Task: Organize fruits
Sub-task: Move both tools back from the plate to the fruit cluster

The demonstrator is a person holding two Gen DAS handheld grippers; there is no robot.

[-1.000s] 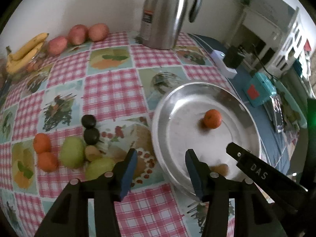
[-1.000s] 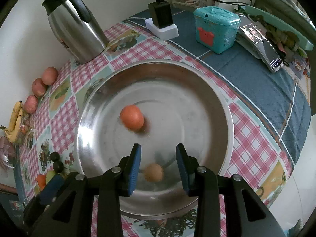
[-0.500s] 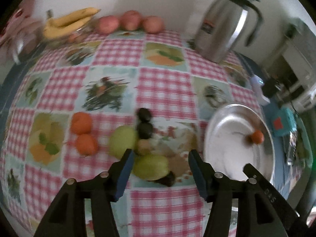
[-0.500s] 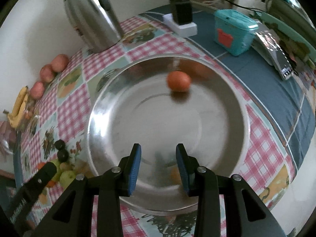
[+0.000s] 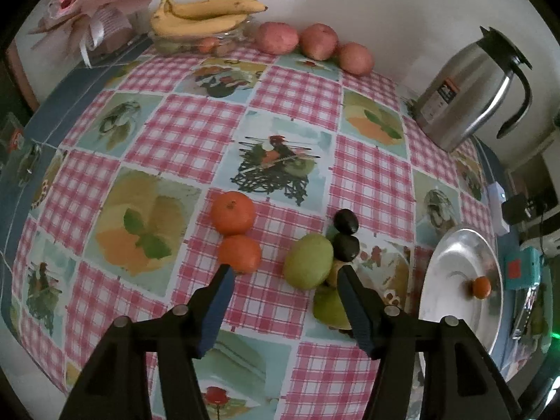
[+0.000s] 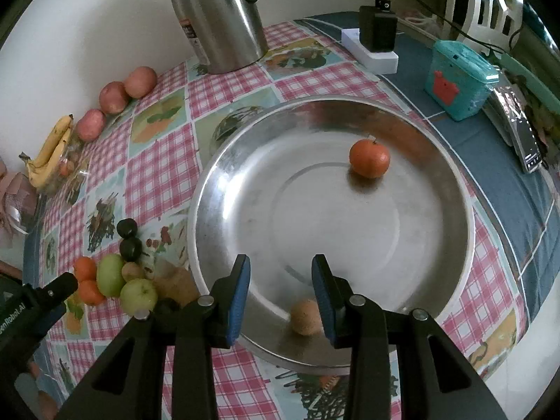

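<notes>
My left gripper (image 5: pixel 283 276) is open and empty, just in front of a fruit cluster: two tangerines (image 5: pixel 232 212), a green apple (image 5: pixel 308 260), a second green apple (image 5: pixel 329 309) partly behind the right finger, and two dark plums (image 5: pixel 345 221). The steel plate (image 6: pixel 451 189) holds one tangerine (image 6: pixel 369 158) at the far right and a brown kiwi (image 6: pixel 306 316) at its near rim. My right gripper (image 6: pixel 281 266) is open and empty above the plate's near side, the kiwi just below its right finger. The plate also shows at the right of the left wrist view (image 5: pixel 451 262).
A steel thermos jug (image 6: pixel 217 14) stands at the back. Three red apples (image 5: pixel 276 37) and a banana bunch (image 5: pixel 206 14) line the wall. A power strip with charger (image 6: pixel 374 45), a teal box (image 6: pixel 458 80) and a phone (image 6: pixel 525 140) lie right of the plate.
The left gripper has swung left from over the plate to the fruit cluster. The right gripper has drawn back a little; the tangerine rolled to the plate's far right, the kiwi rests at the near rim.
</notes>
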